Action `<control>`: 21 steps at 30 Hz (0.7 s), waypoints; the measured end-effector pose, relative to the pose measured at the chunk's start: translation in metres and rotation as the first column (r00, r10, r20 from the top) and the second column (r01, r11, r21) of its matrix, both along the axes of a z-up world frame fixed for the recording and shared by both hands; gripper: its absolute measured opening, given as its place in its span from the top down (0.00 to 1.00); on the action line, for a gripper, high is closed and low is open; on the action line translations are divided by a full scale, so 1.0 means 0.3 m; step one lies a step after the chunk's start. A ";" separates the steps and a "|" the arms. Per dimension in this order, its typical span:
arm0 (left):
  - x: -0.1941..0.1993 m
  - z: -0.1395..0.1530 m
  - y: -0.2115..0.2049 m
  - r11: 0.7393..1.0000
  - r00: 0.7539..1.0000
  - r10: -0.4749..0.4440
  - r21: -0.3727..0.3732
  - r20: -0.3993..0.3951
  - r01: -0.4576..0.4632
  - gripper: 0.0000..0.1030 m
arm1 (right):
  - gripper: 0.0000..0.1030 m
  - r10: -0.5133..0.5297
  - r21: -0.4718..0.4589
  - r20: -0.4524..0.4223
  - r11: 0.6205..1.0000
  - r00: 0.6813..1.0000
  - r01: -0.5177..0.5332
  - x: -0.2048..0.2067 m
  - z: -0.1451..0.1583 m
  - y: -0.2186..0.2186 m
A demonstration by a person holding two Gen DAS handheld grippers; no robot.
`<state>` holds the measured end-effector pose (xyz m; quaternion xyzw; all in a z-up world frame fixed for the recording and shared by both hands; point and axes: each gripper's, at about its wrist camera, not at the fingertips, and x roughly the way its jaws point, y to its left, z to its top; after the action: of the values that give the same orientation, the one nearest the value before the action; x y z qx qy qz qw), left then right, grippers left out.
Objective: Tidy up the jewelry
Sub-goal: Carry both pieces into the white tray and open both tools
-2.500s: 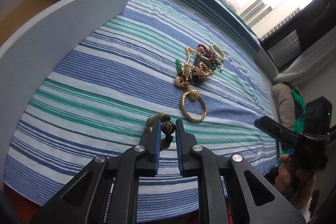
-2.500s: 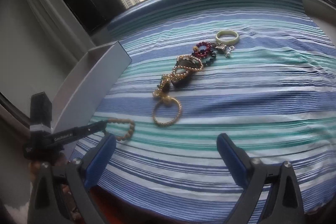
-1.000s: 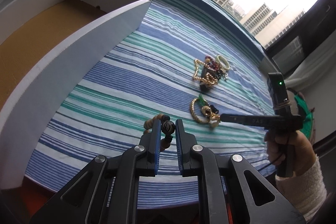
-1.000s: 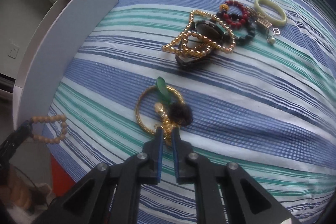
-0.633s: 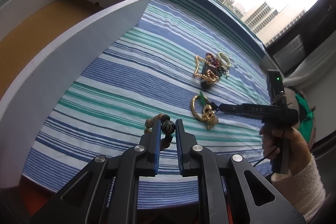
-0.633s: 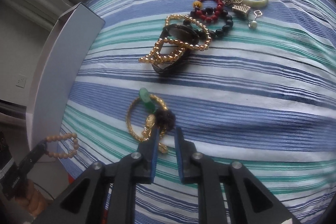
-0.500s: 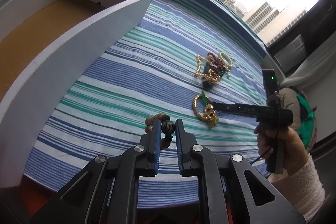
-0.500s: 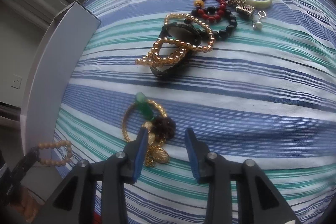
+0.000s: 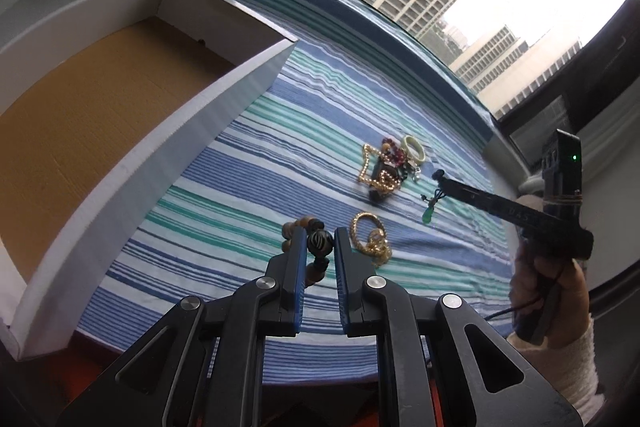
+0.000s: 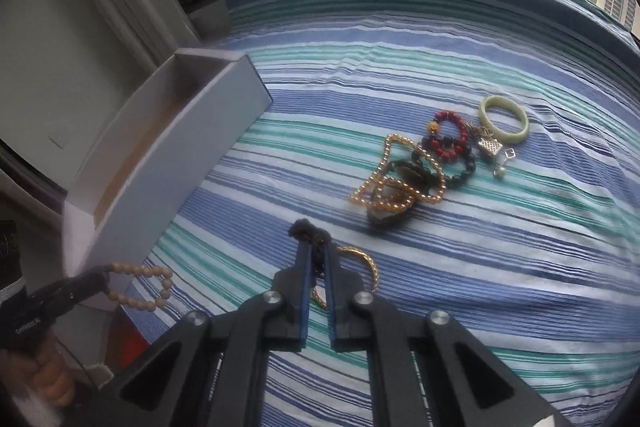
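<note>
The green pendant on its dark cord hangs in the air from your right tongs, which are pinched narrow on the cord's tufted knot; the stone dangles clear of the striped desk cloth. Judged from its look, it is light, limp at the cord and hard at the stone. It will swing freely, so hold at the knot as now, not on the smooth stone, which could slip or chip.

Your left tongs are closed narrow on the wooden bead bracelet, gripping the dark carved bead. This is a string of stiff beads, light, with the loop free to sag below the grip.

The gold chain bangle lies on the cloth just beside the left tongs, directly beneath the right tongs in the right wrist view. The remaining pile, made up of gold beads, red and black beads, a pale green bangle and small charms, lies farther off. The open white box stands at the left edge, apparently empty where visible.

Against half a second ago: the right tongs were then open around the pendant resting on the gold bangle; they have since closed and lifted it off, leaving the bangle behind. The left grip is unchanged.
</note>
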<state>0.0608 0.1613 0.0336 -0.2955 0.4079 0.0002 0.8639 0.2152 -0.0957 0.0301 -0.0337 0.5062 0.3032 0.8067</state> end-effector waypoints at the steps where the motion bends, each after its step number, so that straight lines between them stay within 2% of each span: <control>1: -0.017 0.030 0.023 1.000 1.000 0.016 0.006 0.013 -0.016 0.89 | 0.94 0.019 0.015 0.017 1.000 1.000 -0.019 -0.014 0.039 0.024; 6: -0.111 0.158 0.176 0.987 0.987 0.141 0.071 0.075 -0.147 0.89 | 0.94 0.114 0.103 0.083 0.987 0.990 -0.122 -0.073 0.211 0.183; 11: -0.167 0.161 0.332 0.948 0.960 0.274 0.147 0.064 -0.281 0.89 | 0.94 0.236 0.156 0.126 0.954 0.963 -0.255 -0.136 0.301 0.424; 16: -0.154 0.042 0.429 0.919 0.934 0.355 0.189 -0.023 -0.345 0.89 | 0.94 0.339 0.155 0.112 0.923 0.934 -0.353 -0.158 0.270 0.682; 21: -0.131 -0.098 0.474 0.907 0.912 0.391 0.218 -0.123 -0.359 0.89 | 0.94 0.403 0.091 0.083 0.908 0.912 -0.409 -0.176 0.139 0.902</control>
<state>0.0216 0.3035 0.0042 -0.2832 0.4109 0.2301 0.8355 0.1624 0.1748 0.0716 -0.1048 0.4459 0.4896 0.7420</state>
